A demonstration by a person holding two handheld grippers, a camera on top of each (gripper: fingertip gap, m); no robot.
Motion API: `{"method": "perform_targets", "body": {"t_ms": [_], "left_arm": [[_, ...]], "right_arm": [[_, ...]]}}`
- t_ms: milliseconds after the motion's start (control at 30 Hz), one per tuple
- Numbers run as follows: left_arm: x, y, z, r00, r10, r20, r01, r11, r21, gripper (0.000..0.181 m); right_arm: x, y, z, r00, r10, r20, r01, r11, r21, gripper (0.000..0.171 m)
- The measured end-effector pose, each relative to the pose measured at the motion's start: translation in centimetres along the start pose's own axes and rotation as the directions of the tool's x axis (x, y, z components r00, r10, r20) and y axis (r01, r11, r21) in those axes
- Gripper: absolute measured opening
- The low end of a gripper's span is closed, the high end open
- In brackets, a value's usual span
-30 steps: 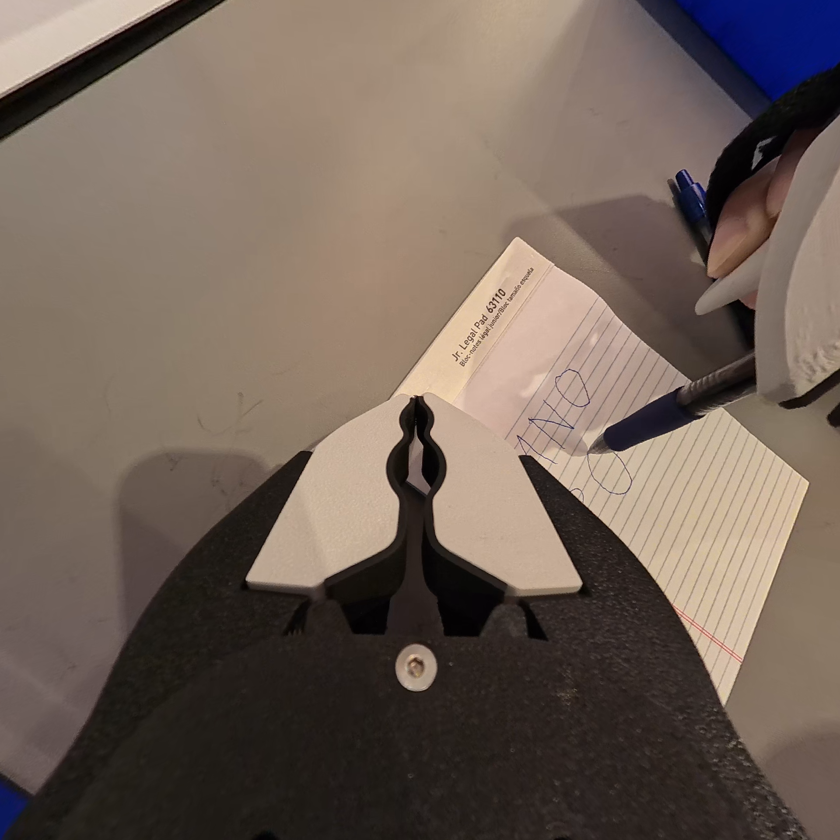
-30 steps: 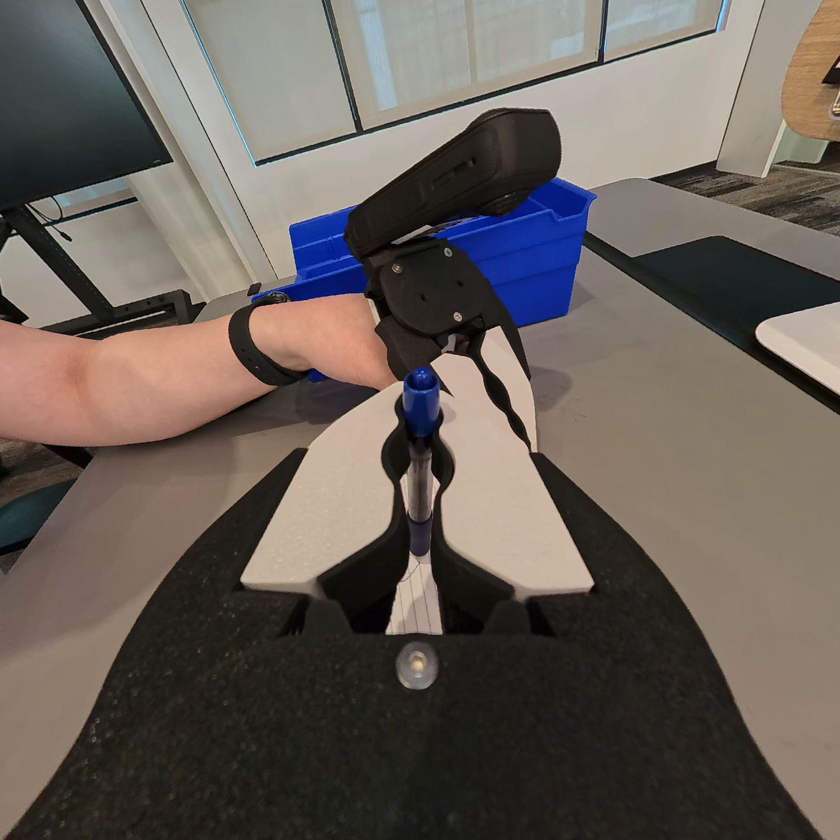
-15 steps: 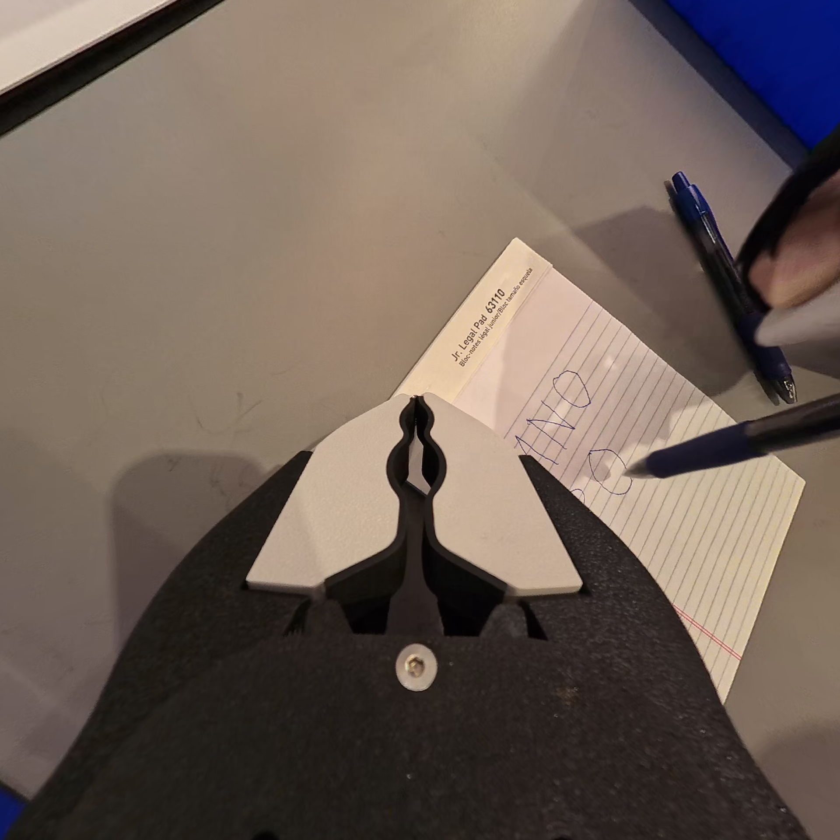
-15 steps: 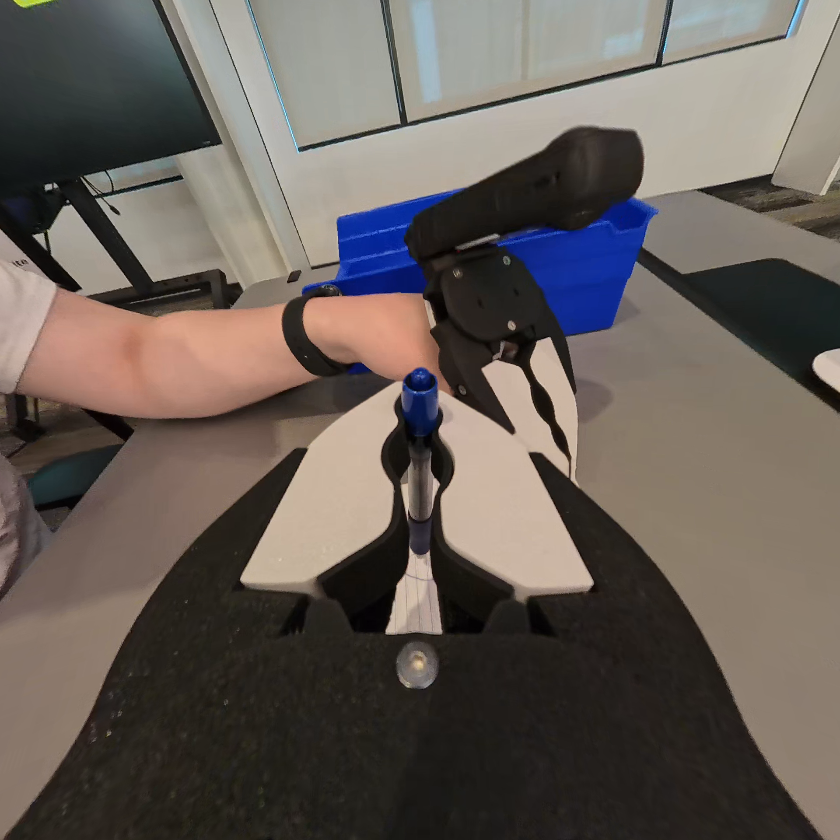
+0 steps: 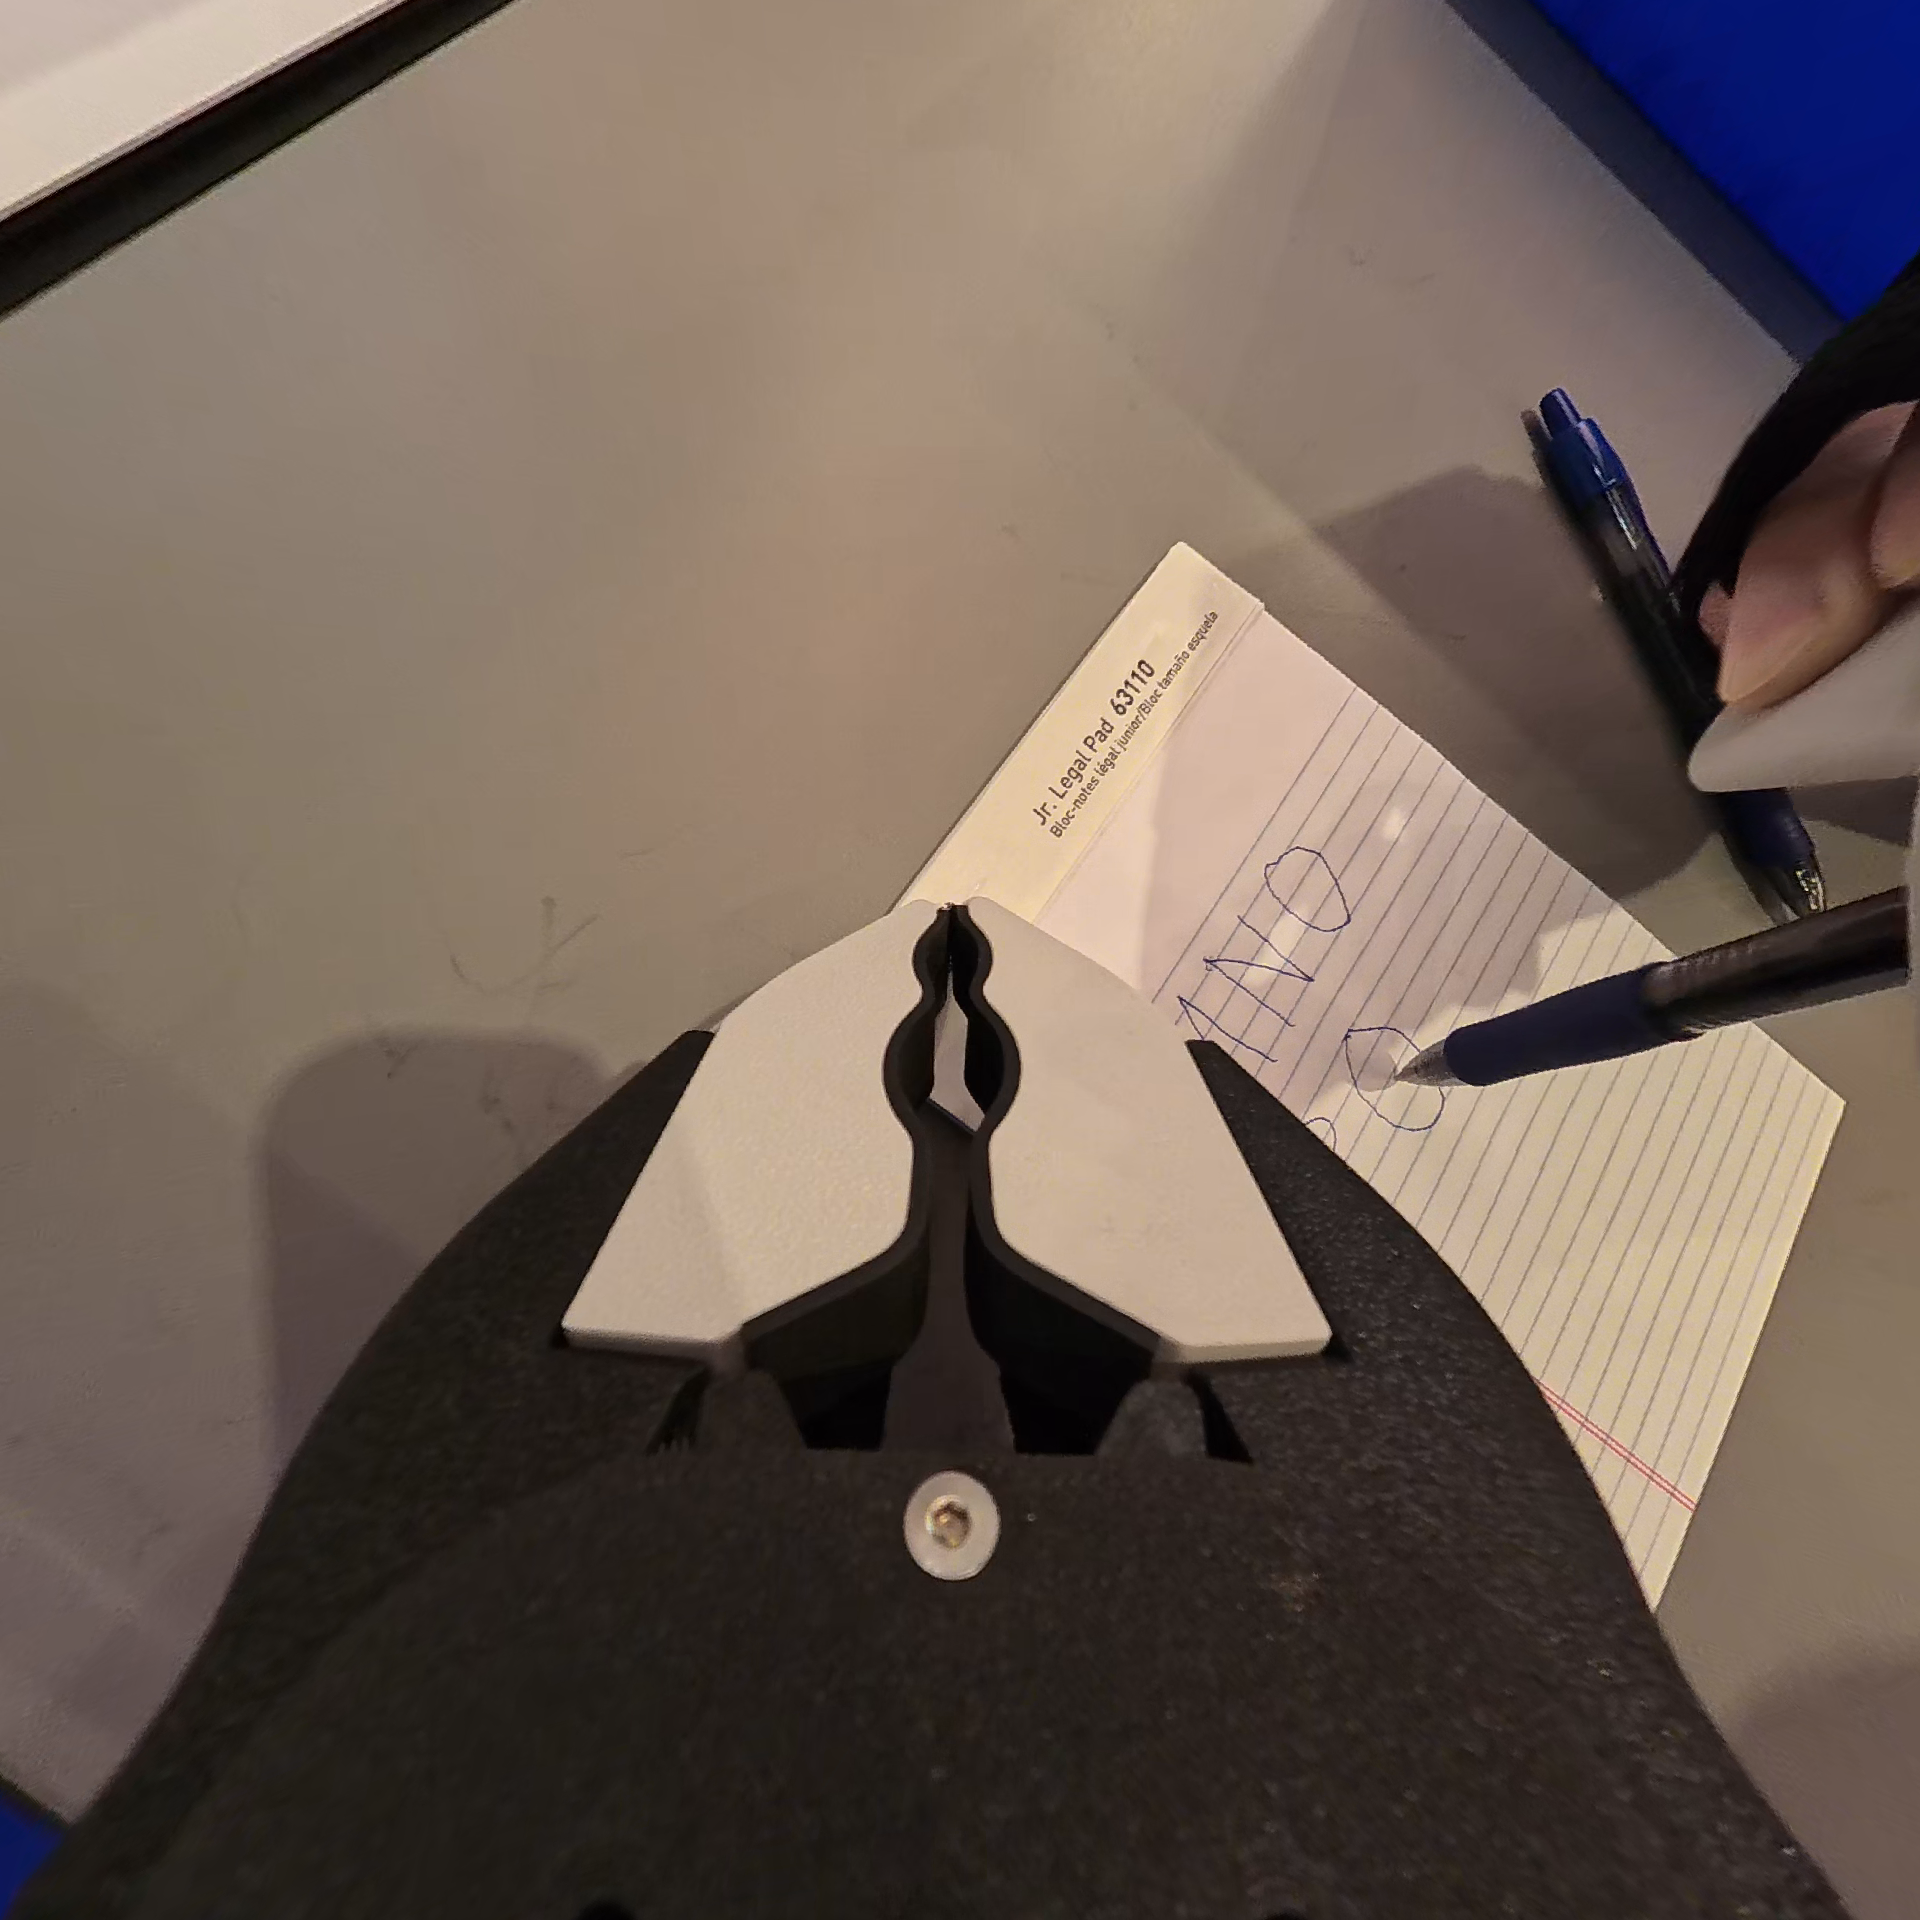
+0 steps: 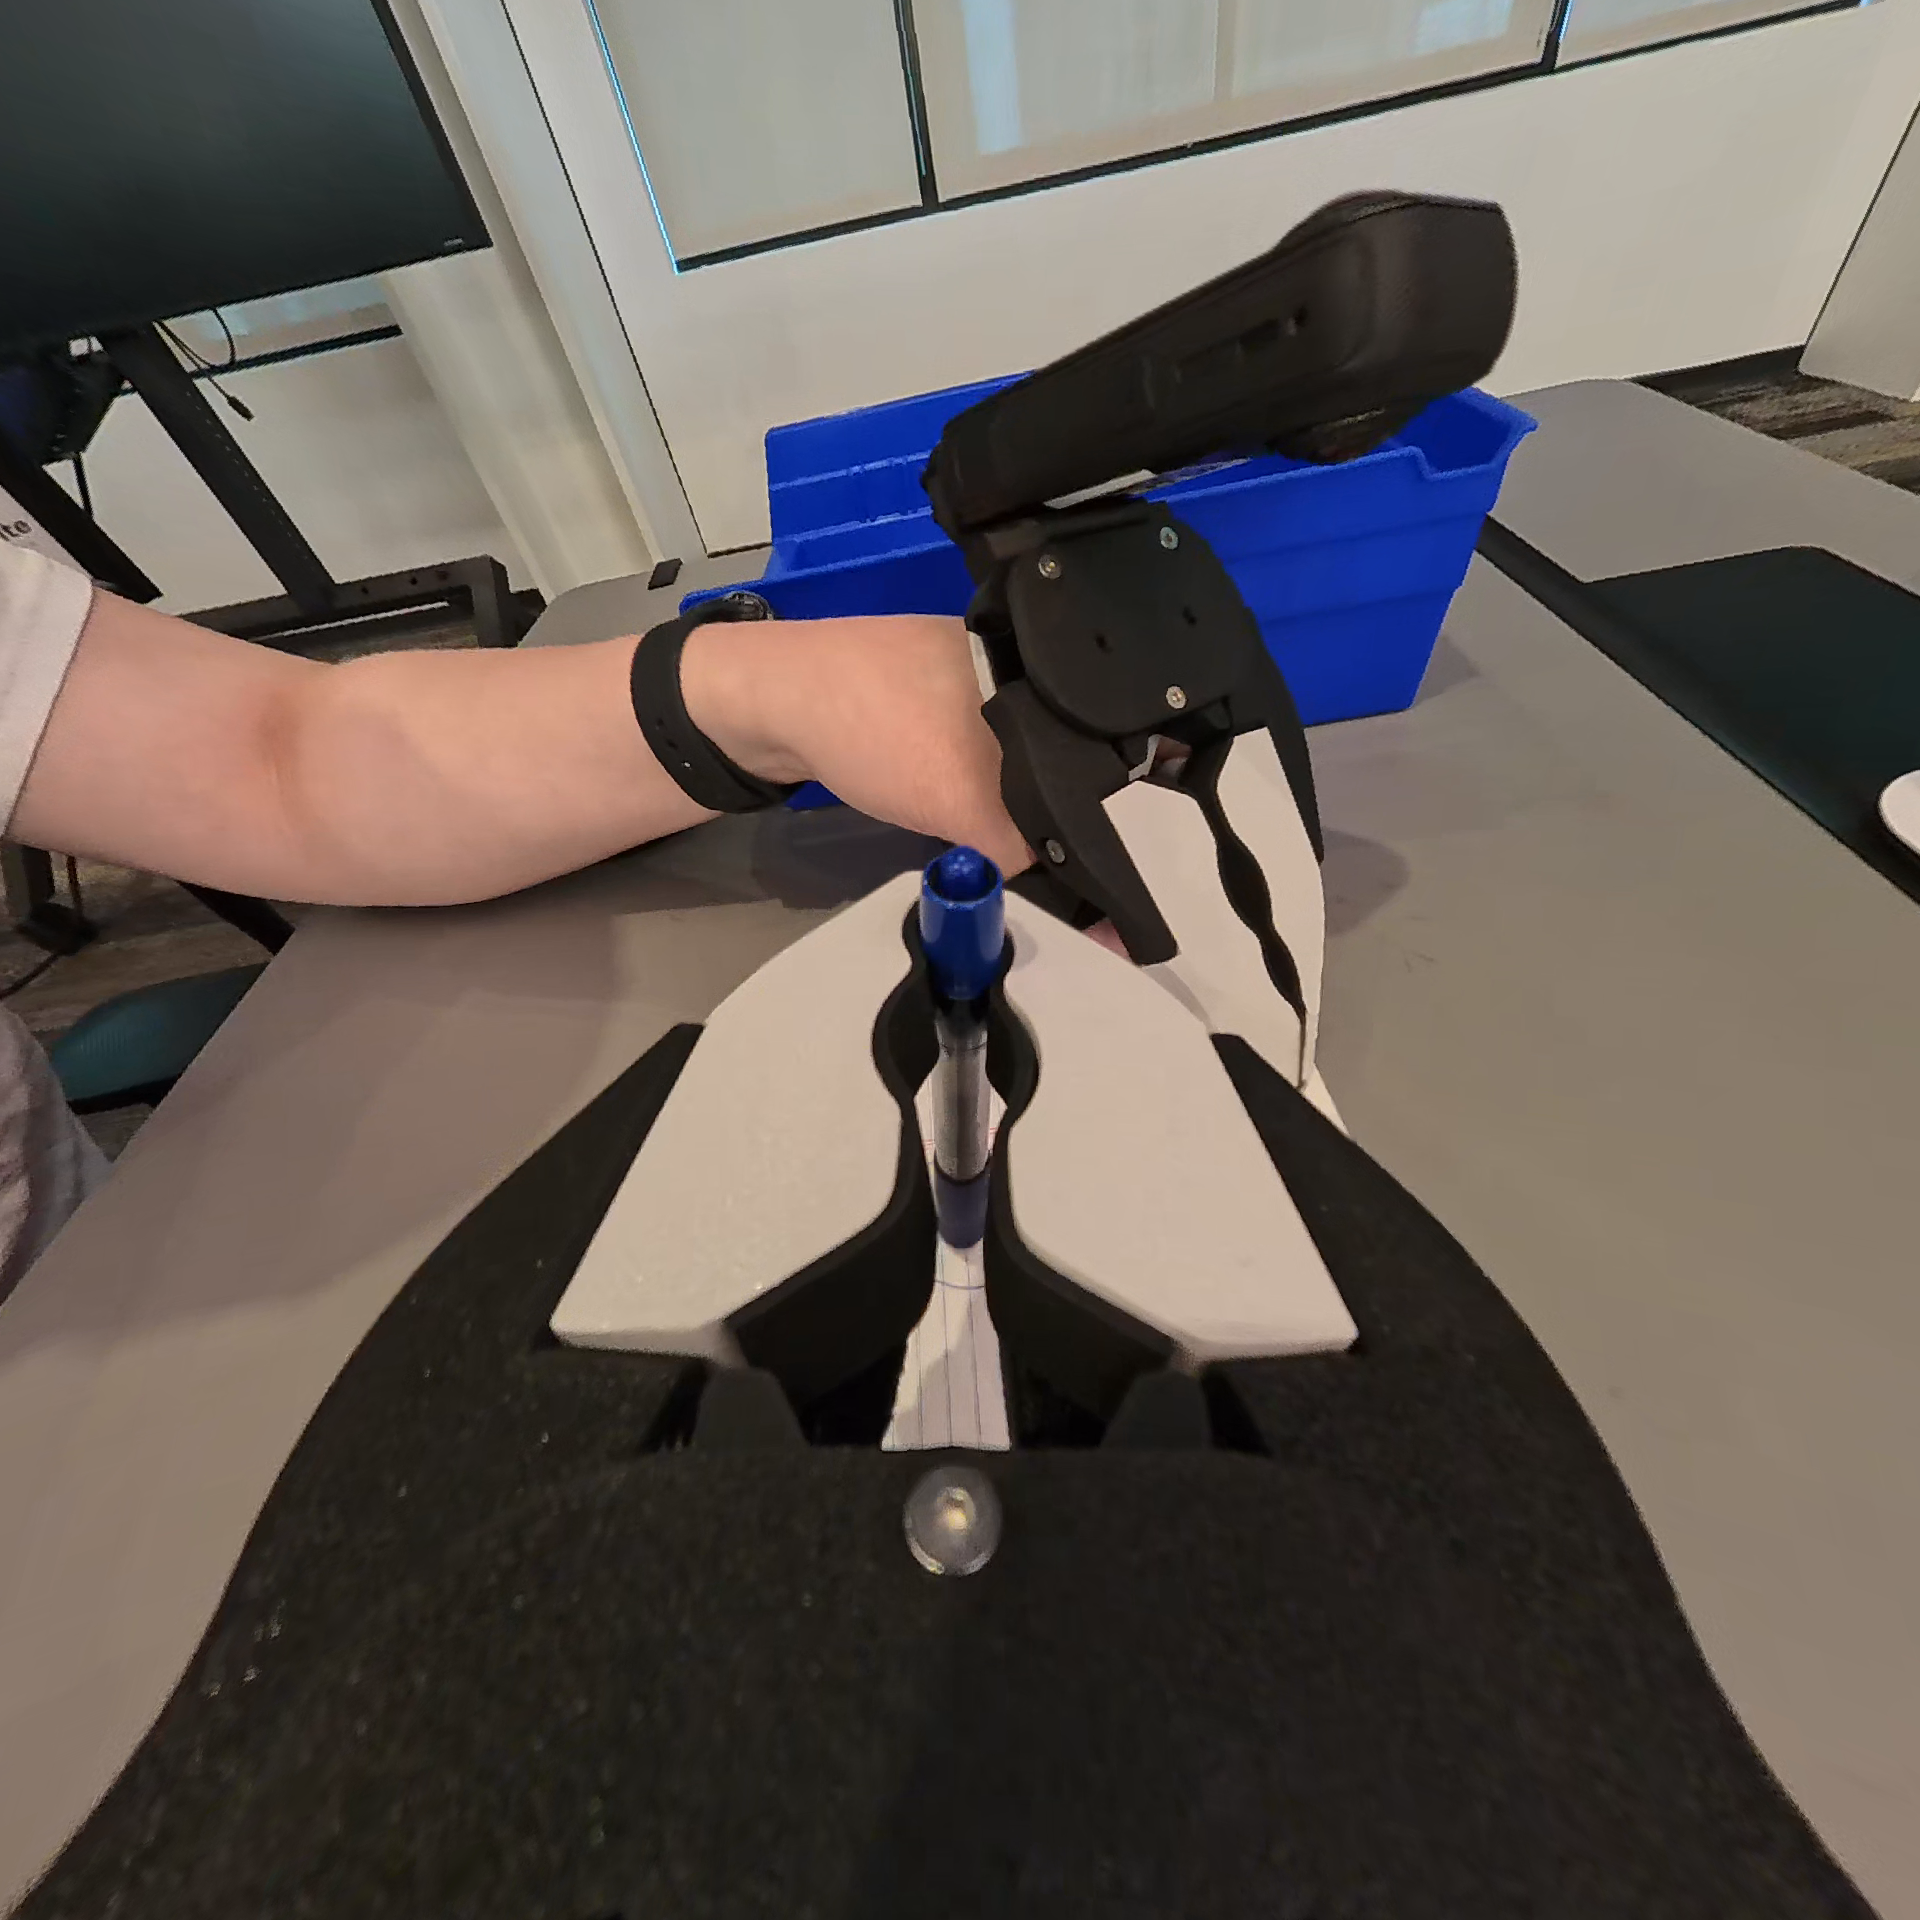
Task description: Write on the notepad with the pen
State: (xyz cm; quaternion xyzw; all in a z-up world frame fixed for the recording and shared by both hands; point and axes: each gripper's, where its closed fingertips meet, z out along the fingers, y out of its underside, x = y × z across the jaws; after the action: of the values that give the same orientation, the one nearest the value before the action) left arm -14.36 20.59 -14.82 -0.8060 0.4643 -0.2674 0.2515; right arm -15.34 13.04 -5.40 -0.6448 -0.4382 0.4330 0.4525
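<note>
The right tongs (image 6: 956, 997) are clamped on a blue pen (image 6: 958, 1049), its tip touching the lined notepad (image 5: 1558, 1195) beside blue handwriting. The notepad lies askew on the grey table (image 5: 623, 520), its near corner under the left tongs (image 5: 951, 920), which are pressed together, empty. A second blue pen (image 5: 1621, 540) lies just beyond the pad, near a blue bin (image 6: 1351, 582).

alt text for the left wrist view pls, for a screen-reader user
A pen held by the right tongs touches its tip to a lined notepad that bears blue handwriting, on a grey table. The left tongs, shut and empty, sit over the pad's near corner. A second pen lies on the table beyond the pad.
</note>
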Motion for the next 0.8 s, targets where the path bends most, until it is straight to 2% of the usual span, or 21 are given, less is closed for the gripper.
{"method": "perform_targets", "body": {"t_ms": [533, 633, 733, 800], "left_arm": [[0.0, 0.0, 0.0, 1.000, 0.000, 0.000, 0.000, 1.000, 0.000, 0.000], [0.0, 0.0, 0.0, 1.000, 0.000, 0.000, 0.000, 1.000, 0.000, 0.000], [0.0, 0.0, 0.0, 1.000, 0.001, 0.000, -0.001, 1.000, -0.001, 0.000], [0.0, 0.0, 0.0, 1.000, 0.000, -0.001, 0.000, 1.000, -0.001, 0.000]], "right_arm": [[-0.8, 0.6, -0.6, 0.997, 0.029, 0.068, -0.025, 0.997, -0.070, 0.004], [-0.7, 0.3, -0.6, 0.997, 0.030, 0.066, -0.027, 0.999, -0.045, 0.004], [-0.7, -2.2, -1.6, 0.999, -0.009, 0.036, 0.006, 0.997, 0.083, 0.004], [0.1, -2.9, -2.4, 0.999, -0.026, -0.028, 0.029, 0.995, 0.099, 0.004]]}}
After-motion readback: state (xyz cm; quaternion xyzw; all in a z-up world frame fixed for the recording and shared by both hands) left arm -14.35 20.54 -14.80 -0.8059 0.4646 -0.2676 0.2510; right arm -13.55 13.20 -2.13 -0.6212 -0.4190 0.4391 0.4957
